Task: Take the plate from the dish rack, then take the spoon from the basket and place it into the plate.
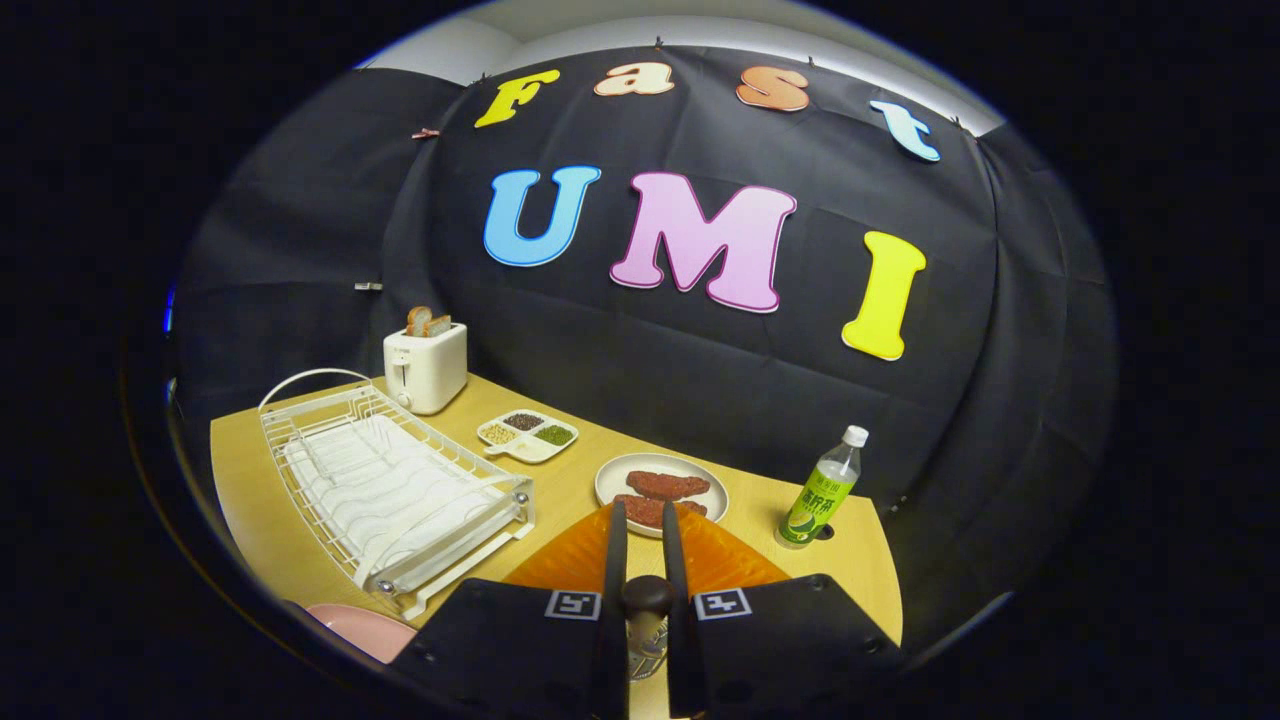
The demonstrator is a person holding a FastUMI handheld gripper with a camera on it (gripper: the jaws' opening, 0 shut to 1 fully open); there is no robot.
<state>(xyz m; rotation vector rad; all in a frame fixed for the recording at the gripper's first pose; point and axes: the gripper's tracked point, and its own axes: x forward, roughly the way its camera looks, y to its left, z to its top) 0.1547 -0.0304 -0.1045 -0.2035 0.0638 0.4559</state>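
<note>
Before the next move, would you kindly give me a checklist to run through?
1. Pink plate out of the dish rack: ok.
2. Gripper fingers pressing both sides of the spoon handle: ok.
3. Spoon lifted free of the orange basket: cannot tell.
4. Visible part of the pink plate bare for the spoon: ok.
5. Spoon's bowl end secure: hidden, cannot tell.

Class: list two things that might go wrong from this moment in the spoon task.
1. The gripper pinches the spoon only by its handle end; it may swivel or slip.
2. The food plate lies just ahead of the fingers, the pink plate off beside the dish rack; the spoon might land wrongly.
</note>
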